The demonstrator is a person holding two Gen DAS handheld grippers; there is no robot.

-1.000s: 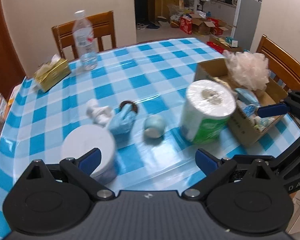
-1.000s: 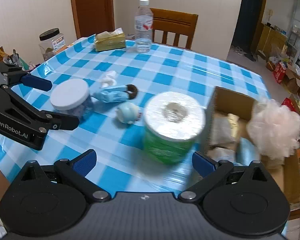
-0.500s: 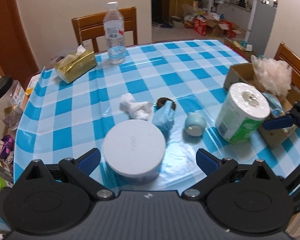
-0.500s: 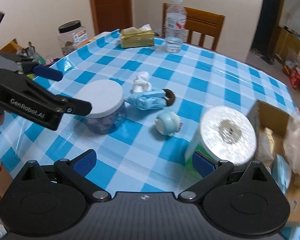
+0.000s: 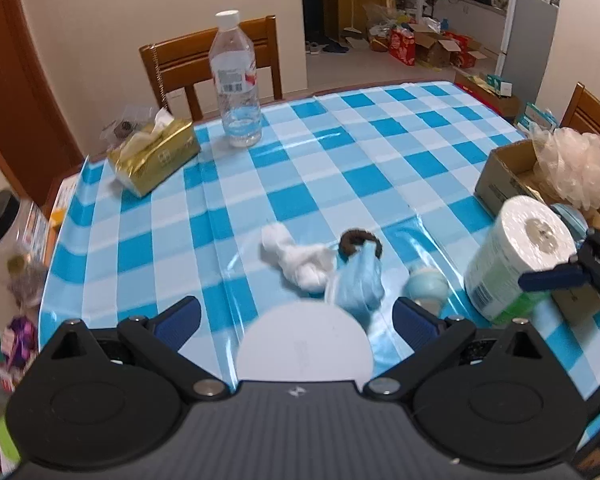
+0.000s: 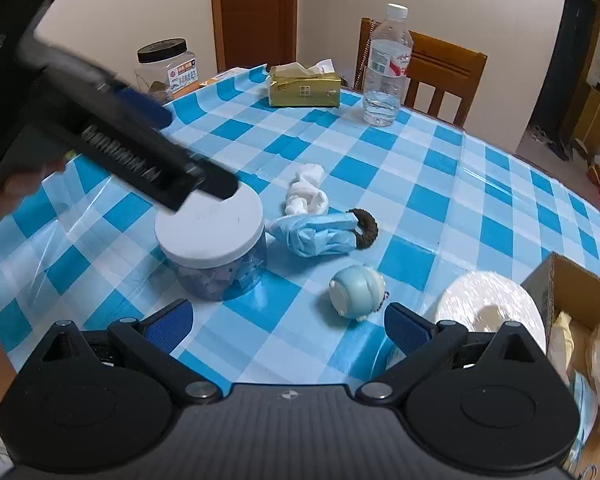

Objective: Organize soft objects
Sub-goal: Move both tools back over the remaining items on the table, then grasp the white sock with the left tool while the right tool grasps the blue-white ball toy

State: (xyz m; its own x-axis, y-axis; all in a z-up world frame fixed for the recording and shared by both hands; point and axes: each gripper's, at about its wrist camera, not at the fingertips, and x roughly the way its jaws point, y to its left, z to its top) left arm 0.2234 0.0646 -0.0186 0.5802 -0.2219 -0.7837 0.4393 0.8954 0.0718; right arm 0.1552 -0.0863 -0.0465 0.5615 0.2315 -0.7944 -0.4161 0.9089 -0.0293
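Both the left gripper (image 5: 296,316) and right gripper (image 6: 286,318) gape wide, holding nothing. At frame centre lie 1 white sock (image 6: 306,194), 1 blue mask (image 6: 320,234) and a brown hair tie (image 6: 366,234); the cardboard box (image 6: 568,284) at right seems to hold a blurred pouf.

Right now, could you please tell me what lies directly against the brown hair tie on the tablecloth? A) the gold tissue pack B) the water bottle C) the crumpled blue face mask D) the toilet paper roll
C: the brown hair tie touches one end of the crumpled blue face mask; the other three things stand well apart from it.
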